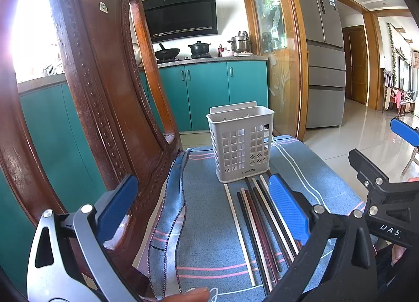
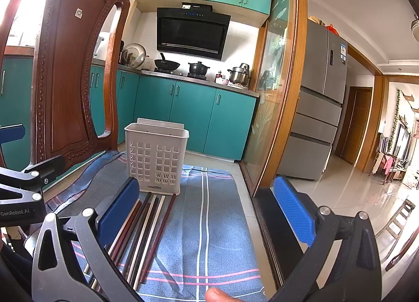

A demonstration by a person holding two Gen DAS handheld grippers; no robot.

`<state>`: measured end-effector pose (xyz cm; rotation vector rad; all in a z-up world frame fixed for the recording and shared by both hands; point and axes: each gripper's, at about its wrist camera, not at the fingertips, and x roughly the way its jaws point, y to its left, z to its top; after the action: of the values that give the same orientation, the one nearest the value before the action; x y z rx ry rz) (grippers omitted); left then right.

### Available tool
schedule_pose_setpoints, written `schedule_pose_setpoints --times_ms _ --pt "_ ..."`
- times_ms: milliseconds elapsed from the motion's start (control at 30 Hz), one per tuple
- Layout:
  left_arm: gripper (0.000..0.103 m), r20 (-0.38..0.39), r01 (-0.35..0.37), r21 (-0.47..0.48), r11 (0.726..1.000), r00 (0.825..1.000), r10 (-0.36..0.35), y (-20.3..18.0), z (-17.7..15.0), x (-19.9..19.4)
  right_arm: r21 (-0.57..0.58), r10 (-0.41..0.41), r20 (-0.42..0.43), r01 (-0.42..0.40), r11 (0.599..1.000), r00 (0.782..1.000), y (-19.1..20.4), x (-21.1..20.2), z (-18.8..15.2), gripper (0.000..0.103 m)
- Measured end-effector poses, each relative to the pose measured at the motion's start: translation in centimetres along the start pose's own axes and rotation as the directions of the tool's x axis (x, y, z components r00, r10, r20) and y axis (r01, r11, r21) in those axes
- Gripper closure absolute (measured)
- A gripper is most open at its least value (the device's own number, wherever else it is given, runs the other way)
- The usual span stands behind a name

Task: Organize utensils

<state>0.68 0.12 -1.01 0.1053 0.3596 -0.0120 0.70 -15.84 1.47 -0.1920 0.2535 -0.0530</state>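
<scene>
teal kitchen, blue striped cloth

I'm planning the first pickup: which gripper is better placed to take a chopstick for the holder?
Probably left. The left gripper frames the chopsticks between its open fingers, facing the holder. The right gripper is open over bare cloth, chopsticks at its left finger.

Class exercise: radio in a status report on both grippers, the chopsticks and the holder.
Left gripper open, right gripper open, both empty. Chopsticks flat on cloth before white holder. Nothing blocking.
</scene>
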Motion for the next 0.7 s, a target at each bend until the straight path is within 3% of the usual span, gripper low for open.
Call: schedule_pose_setpoints --times_ms 700 --pt "0.003 -0.002 0.000 0.000 1.000 1.000 0.000 0.02 0.26 -0.05 -0.003 -0.001 0.002 0.001 1.000 1.000 0.19 -0.04 0.06 0.002"
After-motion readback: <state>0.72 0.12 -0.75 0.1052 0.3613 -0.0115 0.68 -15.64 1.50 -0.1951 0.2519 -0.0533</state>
